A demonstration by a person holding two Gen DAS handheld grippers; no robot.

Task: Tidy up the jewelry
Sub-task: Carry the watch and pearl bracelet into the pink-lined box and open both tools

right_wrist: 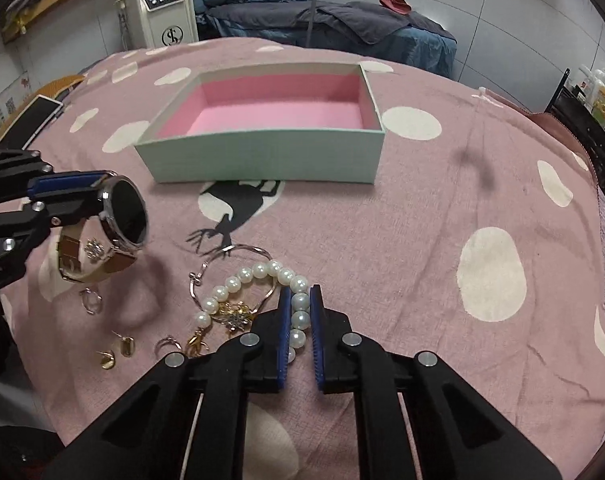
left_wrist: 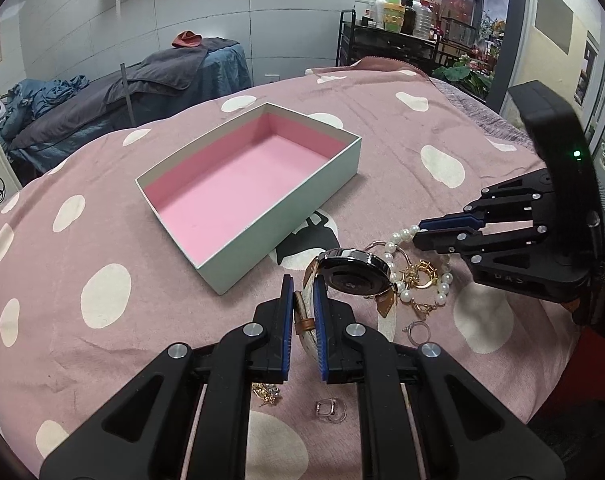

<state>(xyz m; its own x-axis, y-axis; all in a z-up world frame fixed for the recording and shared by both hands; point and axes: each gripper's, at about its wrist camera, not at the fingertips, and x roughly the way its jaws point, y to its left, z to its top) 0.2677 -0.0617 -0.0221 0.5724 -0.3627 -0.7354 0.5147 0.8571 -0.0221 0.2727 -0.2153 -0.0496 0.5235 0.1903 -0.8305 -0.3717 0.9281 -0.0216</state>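
Observation:
My left gripper is shut on the strap of a wristwatch with a dark round face and holds it above the cloth; the watch also shows in the right wrist view. My right gripper is shut on a pearl bracelet lying on the cloth; the pearl bracelet shows in the left wrist view at the right gripper's tips. An open pale green box with a pink lining stands beyond, also seen from the right wrist.
Loose jewelry lies on the pink spotted cloth: gold earrings, silver rings, a gold charm, a thin bangle. A phone lies at the far left. A treatment bed and a trolley stand behind.

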